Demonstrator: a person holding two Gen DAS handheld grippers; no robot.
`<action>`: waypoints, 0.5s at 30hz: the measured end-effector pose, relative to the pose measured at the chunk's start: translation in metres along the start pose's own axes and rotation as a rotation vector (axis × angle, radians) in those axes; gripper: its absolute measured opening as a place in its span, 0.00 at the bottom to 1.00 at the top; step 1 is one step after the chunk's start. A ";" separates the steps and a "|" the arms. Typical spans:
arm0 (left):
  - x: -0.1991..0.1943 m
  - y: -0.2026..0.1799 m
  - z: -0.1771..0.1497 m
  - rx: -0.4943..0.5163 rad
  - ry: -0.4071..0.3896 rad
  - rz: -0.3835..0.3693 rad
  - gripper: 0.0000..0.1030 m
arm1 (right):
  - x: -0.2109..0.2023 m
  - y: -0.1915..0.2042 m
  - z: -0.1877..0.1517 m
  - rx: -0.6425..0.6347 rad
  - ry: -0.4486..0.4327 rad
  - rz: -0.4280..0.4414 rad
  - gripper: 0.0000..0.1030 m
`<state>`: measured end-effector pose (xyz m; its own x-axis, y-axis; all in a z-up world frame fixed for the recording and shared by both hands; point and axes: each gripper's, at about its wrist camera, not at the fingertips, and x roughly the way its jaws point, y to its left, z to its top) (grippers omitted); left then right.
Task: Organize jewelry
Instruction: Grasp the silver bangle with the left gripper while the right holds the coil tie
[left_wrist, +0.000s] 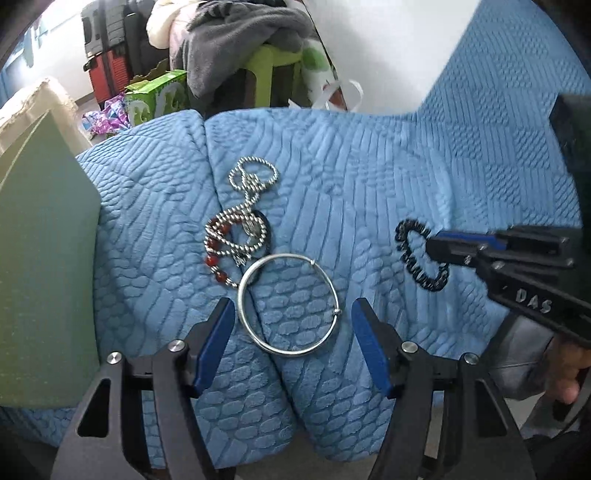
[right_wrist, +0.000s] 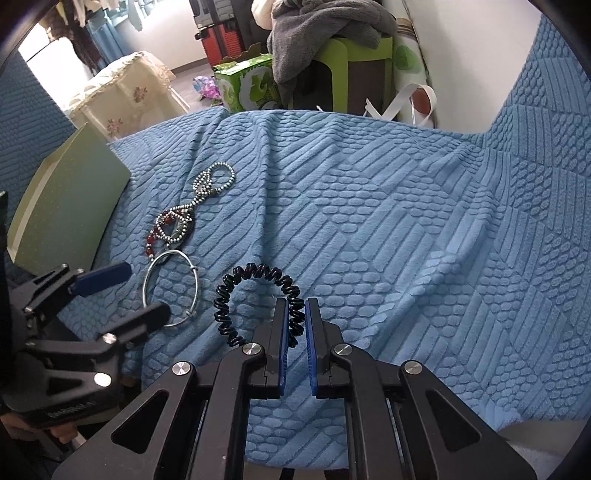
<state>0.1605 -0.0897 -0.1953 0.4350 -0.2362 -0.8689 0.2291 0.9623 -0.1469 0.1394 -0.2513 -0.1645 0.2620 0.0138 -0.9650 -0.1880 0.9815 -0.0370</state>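
Observation:
On the blue quilted cover (left_wrist: 369, 177) lie a silver bangle (left_wrist: 246, 280), a silver bead chain (left_wrist: 255, 192) tangled with a red bead bracelet (left_wrist: 212, 260), and a black coil bracelet (left_wrist: 408, 258). My left gripper (left_wrist: 293, 314) is open, its pads either side of the bangle's near edge. My right gripper (right_wrist: 296, 312) is shut on the black coil bracelet (right_wrist: 255, 271), pinching its right side; it also shows in the left wrist view (left_wrist: 436, 247). The bangle (right_wrist: 147, 288) and the chain (right_wrist: 216, 182) show in the right wrist view beside my left gripper (right_wrist: 136, 295).
A green box (left_wrist: 40, 258) stands at the left edge of the cover, also in the right wrist view (right_wrist: 77, 199). Beyond the cover are a green stool with a grey blanket (right_wrist: 325, 33), a green carton (right_wrist: 243, 88) and a red suitcase (left_wrist: 107, 74).

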 end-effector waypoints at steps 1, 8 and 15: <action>0.002 -0.002 -0.001 0.008 0.006 0.001 0.66 | 0.001 0.000 -0.001 0.001 0.001 -0.002 0.07; 0.010 -0.009 -0.003 0.042 0.006 0.064 0.70 | 0.005 -0.004 -0.003 0.016 0.004 0.001 0.07; 0.017 -0.019 -0.002 0.092 -0.008 0.125 0.66 | 0.008 -0.004 -0.003 0.014 0.007 0.000 0.07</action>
<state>0.1620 -0.1115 -0.2081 0.4723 -0.1171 -0.8736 0.2516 0.9678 0.0063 0.1396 -0.2558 -0.1725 0.2551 0.0125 -0.9668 -0.1747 0.9840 -0.0334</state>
